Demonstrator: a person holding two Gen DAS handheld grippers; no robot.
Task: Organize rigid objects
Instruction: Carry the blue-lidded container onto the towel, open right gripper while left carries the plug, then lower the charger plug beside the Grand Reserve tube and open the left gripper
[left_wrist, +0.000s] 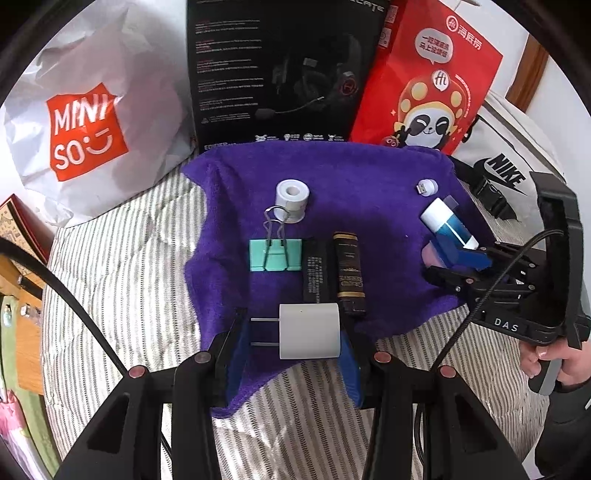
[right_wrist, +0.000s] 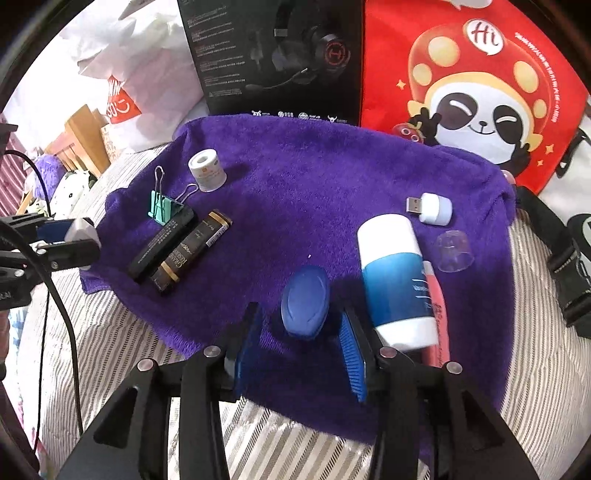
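Purple towel (right_wrist: 332, 177) spread over a striped bed (right_wrist: 122, 350); everything placed relative to that towel. Off its left edge, the left claw (left_wrist: 291, 332), clamped on a white plug charger (left_wrist: 309, 331), prongs pointing left, held at the towel's near edge. On the towel's left part: mint binder clip (right_wrist: 159, 206) by a white tape roll (right_wrist: 206, 169); just right of the clip, a black tube (right_wrist: 162, 242) and a brown-and-gold tube (right_wrist: 192, 254), side by side. At the towel's near middle, the right claw (right_wrist: 301, 345), parted, pads clear of a blue oval case (right_wrist: 306, 301) lying between them on the towel. On the towel's right part: blue-and-white bottle (right_wrist: 395, 277) lying flat over a pink tube (right_wrist: 437, 314); beyond, a small white USB light (right_wrist: 430, 208) and a clear cap (right_wrist: 454, 251). Behind the towel: white shopping bag (left_wrist: 85, 122), black headset box (left_wrist: 280, 66), red panda bag (left_wrist: 428, 81).
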